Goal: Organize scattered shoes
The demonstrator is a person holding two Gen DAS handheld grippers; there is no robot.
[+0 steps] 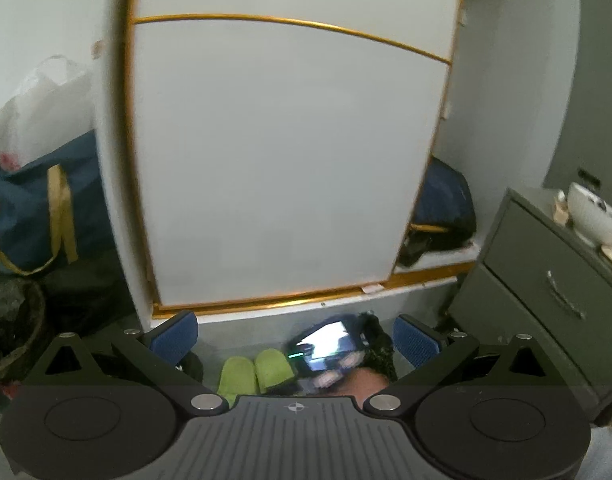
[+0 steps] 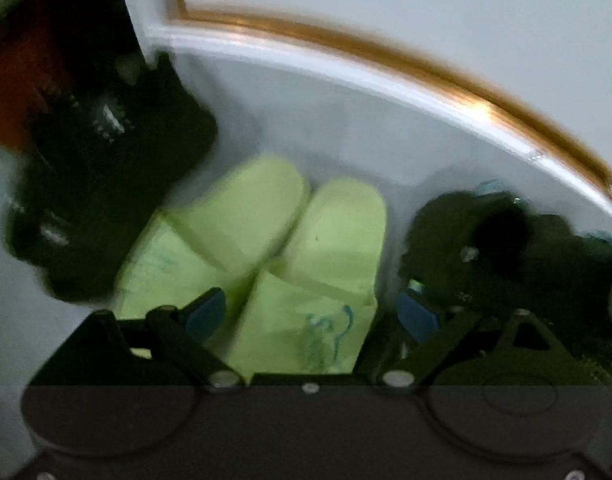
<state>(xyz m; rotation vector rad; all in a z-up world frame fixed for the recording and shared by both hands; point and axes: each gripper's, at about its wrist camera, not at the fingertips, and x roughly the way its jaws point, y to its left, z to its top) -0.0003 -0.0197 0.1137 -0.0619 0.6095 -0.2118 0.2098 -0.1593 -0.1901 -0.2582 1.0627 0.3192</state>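
Two lime-green slippers (image 2: 306, 248) lie side by side on the pale floor, toes toward the white wardrobe base. My right gripper (image 2: 312, 316) is open, its blue pads on either side of the right slipper's heel (image 2: 306, 332), not closed on it. A black shoe pair (image 2: 105, 184) lies left of the slippers and a dark shoe (image 2: 506, 248) lies to their right. My left gripper (image 1: 295, 334) is open and empty, held higher; below it I see the green slippers (image 1: 253, 372) and the other gripper unit (image 1: 330, 348).
A white wardrobe door with gold trim (image 1: 289, 152) fills the front. A grey drawer cabinet (image 1: 546, 292) with a white bowl (image 1: 594, 216) stands right. A navy bag (image 1: 37, 208), a white plastic bag (image 1: 37, 104) and a dark bin (image 1: 9, 320) sit left.
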